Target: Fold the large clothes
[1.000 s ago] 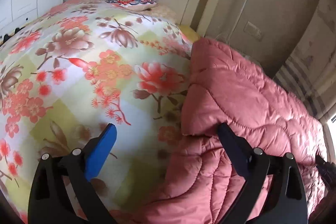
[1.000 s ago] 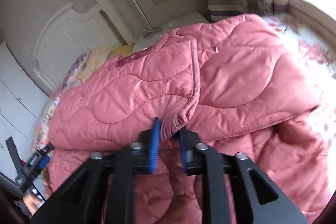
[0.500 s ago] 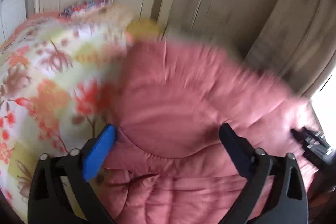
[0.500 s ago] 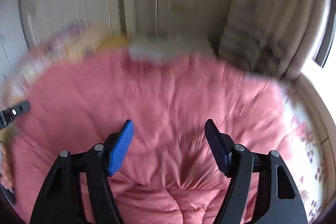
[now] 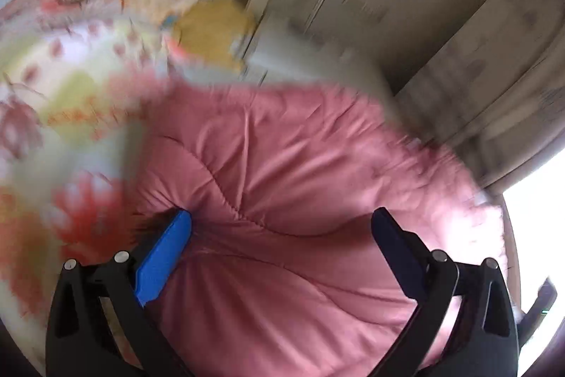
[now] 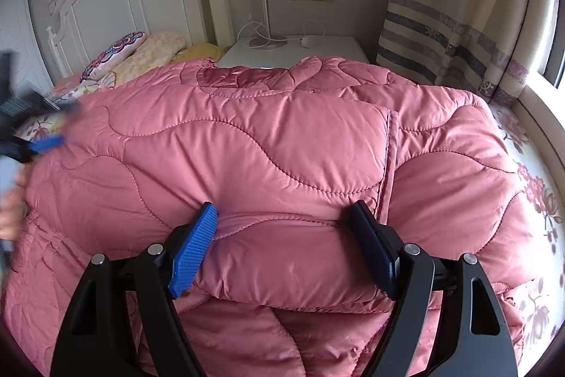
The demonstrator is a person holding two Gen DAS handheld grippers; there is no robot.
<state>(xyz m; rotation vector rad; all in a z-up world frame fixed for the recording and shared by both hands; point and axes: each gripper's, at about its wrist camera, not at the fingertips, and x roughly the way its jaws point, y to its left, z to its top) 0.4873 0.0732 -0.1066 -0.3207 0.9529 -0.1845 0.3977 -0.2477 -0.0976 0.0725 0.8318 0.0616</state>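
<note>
Pink quilted padded coat (image 6: 282,136) lies half-folded before our released right tool (image 6: 282,239), jaws just opened; left tool (image 5: 279,235) released; further folds remain.

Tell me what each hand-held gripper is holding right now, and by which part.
Nothing is held. The right hand-held gripper, whose jaws have just been opening, straddles a folded edge of the pink quilted coat unclamped. The left hand-held gripper is open above it.

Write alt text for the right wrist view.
A folded pink quilted coat covers a floral bed, and the right gripper, jaws just opened, straddles its near fold. A white headboard and nightstand stand behind.
</note>
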